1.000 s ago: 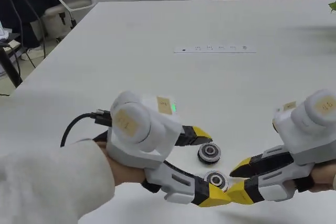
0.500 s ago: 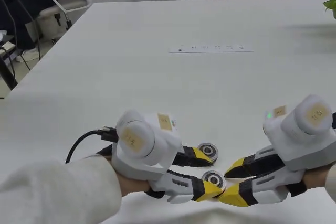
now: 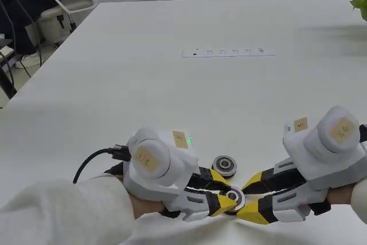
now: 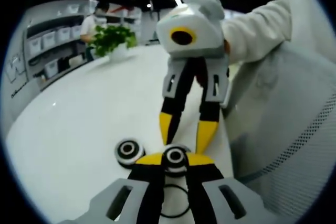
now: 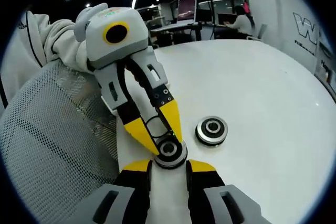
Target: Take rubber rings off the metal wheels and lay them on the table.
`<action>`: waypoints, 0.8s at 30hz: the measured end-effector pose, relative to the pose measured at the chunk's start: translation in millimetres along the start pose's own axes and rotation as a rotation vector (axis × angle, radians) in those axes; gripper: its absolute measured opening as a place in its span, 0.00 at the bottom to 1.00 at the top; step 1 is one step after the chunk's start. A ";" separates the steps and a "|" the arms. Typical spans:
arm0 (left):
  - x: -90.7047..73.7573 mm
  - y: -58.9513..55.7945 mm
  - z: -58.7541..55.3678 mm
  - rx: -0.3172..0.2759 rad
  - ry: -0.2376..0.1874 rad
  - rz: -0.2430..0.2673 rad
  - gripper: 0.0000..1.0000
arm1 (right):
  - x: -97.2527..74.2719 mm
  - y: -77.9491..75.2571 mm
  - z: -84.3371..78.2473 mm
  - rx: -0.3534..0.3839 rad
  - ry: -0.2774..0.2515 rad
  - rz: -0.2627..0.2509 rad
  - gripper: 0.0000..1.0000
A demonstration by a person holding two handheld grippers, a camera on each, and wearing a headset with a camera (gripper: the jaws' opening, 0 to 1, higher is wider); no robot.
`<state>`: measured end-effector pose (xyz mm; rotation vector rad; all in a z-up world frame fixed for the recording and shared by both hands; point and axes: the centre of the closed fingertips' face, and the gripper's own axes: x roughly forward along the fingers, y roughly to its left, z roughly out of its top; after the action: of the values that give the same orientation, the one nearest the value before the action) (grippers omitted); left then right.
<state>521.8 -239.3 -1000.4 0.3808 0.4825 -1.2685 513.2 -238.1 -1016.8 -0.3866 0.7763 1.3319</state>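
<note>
Grip on the near wheel (image 3: 233,196), flat on the bench (image 3: 172,84): left gripper (image 3: 225,193) clamped across it, right gripper (image 3: 248,196) with jaws apart, tips just beside it. A second wheel (image 3: 224,164) lies just beyond. The rubber ring (image 5: 184,153) is probably soft and stretchy, best hooked at its outer edge.

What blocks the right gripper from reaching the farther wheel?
Likely nothing, so yes: the farther wheel lies bare on the table, beside the right gripper, whose jaws sit at the nearer wheel.
</note>
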 end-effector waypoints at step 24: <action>0.7 1.2 -0.9 -0.010 -0.013 0.004 0.14 | 0.6 -2.0 -2.3 -0.179 0.044 -0.031 0.15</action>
<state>523.0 -239.1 -1001.5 0.3645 0.4762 -1.2632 514.5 -239.6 -1019.2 -0.5695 0.6863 1.3721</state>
